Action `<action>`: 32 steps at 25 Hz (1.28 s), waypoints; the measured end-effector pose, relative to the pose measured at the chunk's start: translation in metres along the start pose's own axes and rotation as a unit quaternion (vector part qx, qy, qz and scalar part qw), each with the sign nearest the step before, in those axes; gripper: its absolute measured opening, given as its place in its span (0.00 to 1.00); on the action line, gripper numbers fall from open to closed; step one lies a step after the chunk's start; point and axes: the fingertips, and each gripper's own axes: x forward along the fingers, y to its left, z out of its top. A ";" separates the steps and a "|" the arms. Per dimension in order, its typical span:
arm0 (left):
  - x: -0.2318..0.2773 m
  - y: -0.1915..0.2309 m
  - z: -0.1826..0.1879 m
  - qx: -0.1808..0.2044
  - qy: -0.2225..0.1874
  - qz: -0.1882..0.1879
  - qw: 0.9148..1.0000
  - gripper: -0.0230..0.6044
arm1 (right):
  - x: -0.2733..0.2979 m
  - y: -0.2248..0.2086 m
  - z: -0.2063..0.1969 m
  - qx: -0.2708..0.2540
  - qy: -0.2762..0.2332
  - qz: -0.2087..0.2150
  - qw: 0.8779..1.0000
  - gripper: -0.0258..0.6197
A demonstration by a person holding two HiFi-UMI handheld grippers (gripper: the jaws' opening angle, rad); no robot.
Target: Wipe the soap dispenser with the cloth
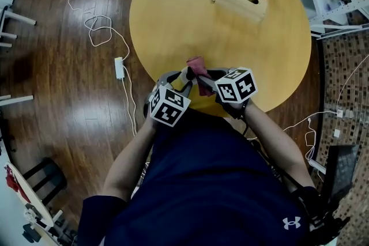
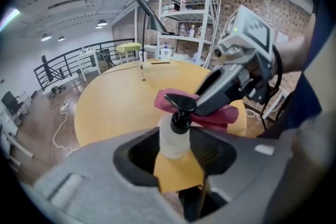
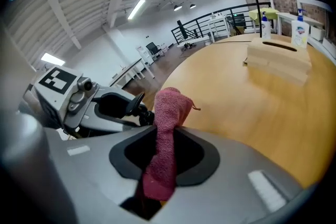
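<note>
**Now at the near edge: cloth up against the pump head**

Around your work, the round wooden table (image 1: 190, 14) is mostly bare. A wooden box with a slot handle (image 1: 242, 0) sits at its far side, with a desk lamp (image 2: 151, 21) and two blue-labelled bottles (image 3: 300, 33) beyond it. A white shelf rack (image 2: 191, 18) stands behind the table. On the floor to your left, a white power strip (image 1: 119, 68) lies among loops of cable. Nothing stands between the grippers and the far side of the table.

The soap dispenser (image 2: 175, 136) stands close to the table's near edge. From your head camera it is almost wholly covered by the jaws and the dark red cloth (image 3: 167, 128). Its base is cut off by the gripper body in the left gripper view. The cloth's lower end disappears into shadow under the right jaws.

Your left gripper (image 1: 180, 80) has its jaws partly apart around the dispenser's pale body, with a dark gap on one side. Your right gripper (image 1: 203, 82) is clamped on the cloth, whose folded top sits just beside the black pump head. Both grippers slant down and away from you, tips meeting, forearms converging.
</note>
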 end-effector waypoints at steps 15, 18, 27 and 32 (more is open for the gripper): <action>0.003 -0.013 0.006 0.022 -0.012 -0.020 1.000 0.25 | 0.009 0.004 0.016 -0.036 0.009 0.001 0.999 0.18; 0.001 -0.012 0.004 0.054 -0.013 -0.038 0.998 0.24 | 0.000 0.005 0.000 -0.038 0.030 0.011 0.999 0.18; 0.004 -0.010 0.006 0.164 -0.043 -0.138 0.976 0.24 | 0.018 -0.001 0.034 -0.015 0.012 0.017 1.000 0.19; 0.007 -0.011 0.009 0.226 -0.011 -0.197 0.954 0.25 | -0.001 -0.001 0.003 -0.018 0.051 0.022 0.998 0.19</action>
